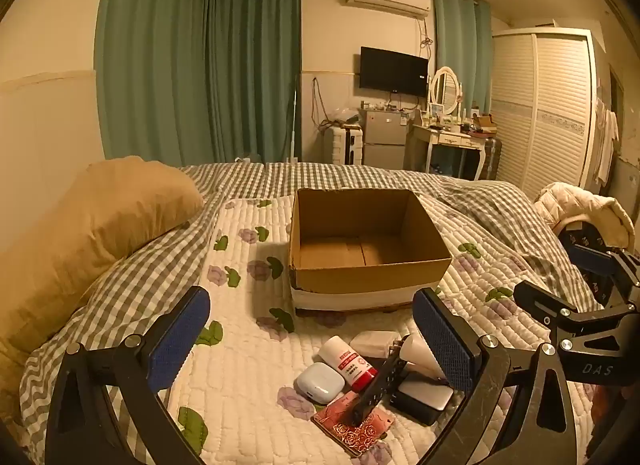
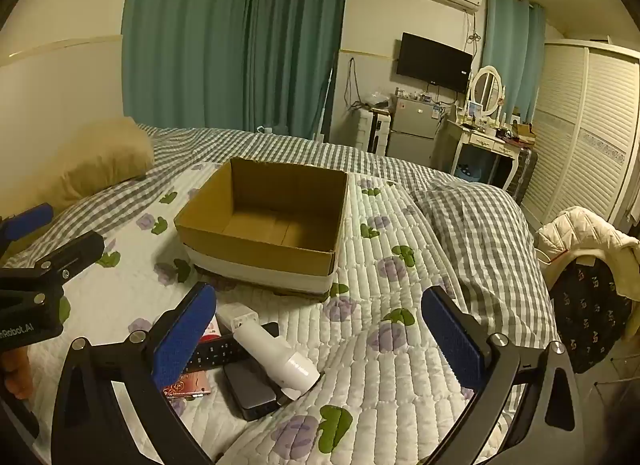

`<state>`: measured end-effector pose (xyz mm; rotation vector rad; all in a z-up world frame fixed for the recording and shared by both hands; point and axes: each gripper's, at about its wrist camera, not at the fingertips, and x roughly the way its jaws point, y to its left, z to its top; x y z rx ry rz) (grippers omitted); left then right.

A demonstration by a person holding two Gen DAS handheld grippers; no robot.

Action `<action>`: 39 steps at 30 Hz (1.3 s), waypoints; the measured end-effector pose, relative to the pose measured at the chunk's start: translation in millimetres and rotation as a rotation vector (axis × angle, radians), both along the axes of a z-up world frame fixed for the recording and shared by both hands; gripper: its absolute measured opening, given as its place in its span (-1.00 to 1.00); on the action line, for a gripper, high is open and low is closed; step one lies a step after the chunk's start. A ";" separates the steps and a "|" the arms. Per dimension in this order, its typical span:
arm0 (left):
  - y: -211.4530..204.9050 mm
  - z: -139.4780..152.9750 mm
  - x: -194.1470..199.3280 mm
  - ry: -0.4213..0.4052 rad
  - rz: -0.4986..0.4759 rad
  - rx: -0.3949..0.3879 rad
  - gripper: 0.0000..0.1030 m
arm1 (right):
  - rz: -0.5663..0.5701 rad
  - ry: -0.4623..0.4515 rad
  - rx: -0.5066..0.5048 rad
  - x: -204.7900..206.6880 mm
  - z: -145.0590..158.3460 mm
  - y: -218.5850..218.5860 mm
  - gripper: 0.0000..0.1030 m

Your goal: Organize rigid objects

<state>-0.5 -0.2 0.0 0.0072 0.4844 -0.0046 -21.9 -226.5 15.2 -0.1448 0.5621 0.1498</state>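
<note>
In the right wrist view the near blue pad hides most of the red patterned box [image 2: 188,383] and one end of the black remote [image 2: 218,351]. The power bank [image 2: 250,391] lies partly under the white cylinder [image 2: 276,353]. In the left wrist view the label on the red-and-white bottle [image 1: 350,363] is too small to read. The clutter on the dressing table [image 1: 452,133], at one o'clock, blurs together. The wardrobe [image 2: 592,133] is cut off at three o'clock.

Home bedroom: bed [image 1: 400,177], wardrobe [image 1: 556,105] (louvred doors), dressing table [image 1: 452,139]
</note>
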 end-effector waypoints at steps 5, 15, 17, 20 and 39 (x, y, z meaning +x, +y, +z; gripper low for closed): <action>1.1 0.2 0.8 0.018 0.009 -0.006 1.00 | 0.000 0.010 -0.002 0.5 -7.7 1.2 1.00; -1.7 -4.7 0.7 0.014 0.014 0.003 1.00 | 0.021 0.028 0.005 2.8 -10.5 0.7 1.00; -2.7 -5.5 0.1 0.011 0.015 0.006 1.00 | 0.025 0.029 0.006 3.2 -10.7 1.2 1.00; 0.9 -6.3 1.2 0.020 0.026 -0.005 1.00 | 0.027 0.032 0.008 3.8 -10.4 1.2 1.00; 3.4 -5.9 1.2 0.026 0.031 0.000 1.00 | 0.035 0.049 0.008 4.6 -12.8 2.1 1.00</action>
